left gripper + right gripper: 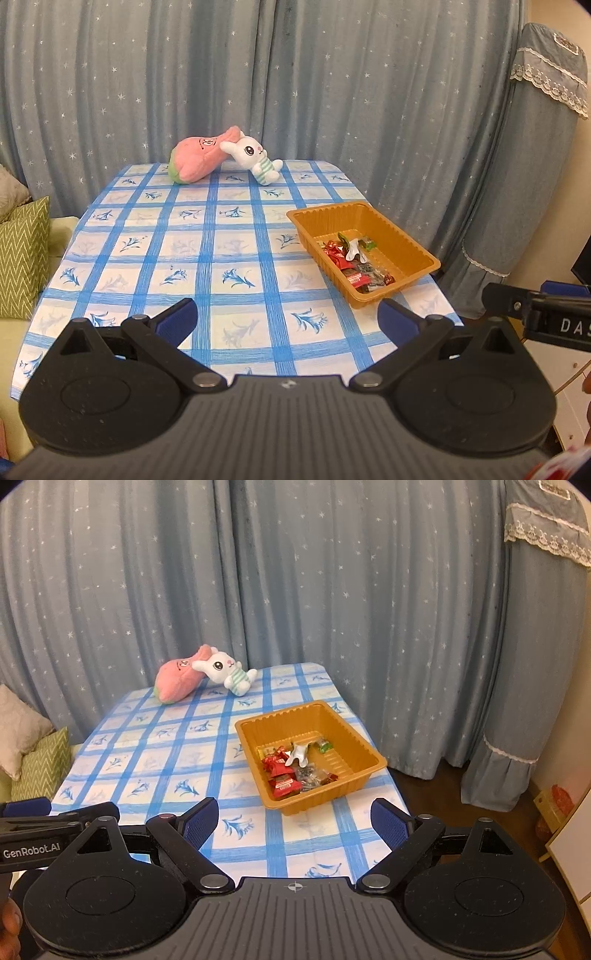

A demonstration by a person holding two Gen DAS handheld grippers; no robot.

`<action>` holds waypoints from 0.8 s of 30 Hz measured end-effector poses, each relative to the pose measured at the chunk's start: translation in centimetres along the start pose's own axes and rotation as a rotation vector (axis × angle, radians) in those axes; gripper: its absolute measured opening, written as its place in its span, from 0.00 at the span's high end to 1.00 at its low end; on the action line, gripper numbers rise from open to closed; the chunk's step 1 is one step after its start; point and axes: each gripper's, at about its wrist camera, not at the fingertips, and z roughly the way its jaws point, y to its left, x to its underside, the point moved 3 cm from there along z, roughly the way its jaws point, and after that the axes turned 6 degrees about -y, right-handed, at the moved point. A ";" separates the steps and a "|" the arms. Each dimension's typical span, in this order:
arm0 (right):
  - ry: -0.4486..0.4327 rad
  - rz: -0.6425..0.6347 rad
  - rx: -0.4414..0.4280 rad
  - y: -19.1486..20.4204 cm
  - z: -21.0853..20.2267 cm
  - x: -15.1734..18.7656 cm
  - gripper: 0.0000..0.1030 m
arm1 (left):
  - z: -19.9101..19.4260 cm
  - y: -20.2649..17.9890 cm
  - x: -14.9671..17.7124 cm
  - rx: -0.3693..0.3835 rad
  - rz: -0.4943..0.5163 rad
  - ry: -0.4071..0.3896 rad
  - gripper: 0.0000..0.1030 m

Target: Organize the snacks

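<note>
Blue-checked tablecloth (236, 236): wrapped snacks (295, 771) gathered inside orange plastic tray (354, 734), right; left gripper (288, 319), right gripper (295, 821) released, holding nothing.

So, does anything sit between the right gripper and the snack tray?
Nothing visible does. The right gripper is open and empty, with only bare checked tablecloth between it and the orange tray. The plush toys lie far behind.

"GenRobot.AI" on left tool (107, 821), "DAS" on right tool (517, 306)
</note>
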 end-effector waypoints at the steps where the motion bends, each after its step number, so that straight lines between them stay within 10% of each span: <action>1: -0.001 -0.002 -0.001 0.1 -0.2 0.0 0.14 | -0.1 -0.1 0.0 0.002 0.002 0.000 0.00; 24: 0.011 -0.002 -0.004 0.6 -0.5 1.1 0.14 | -0.3 -0.3 1.2 0.002 0.014 0.017 0.00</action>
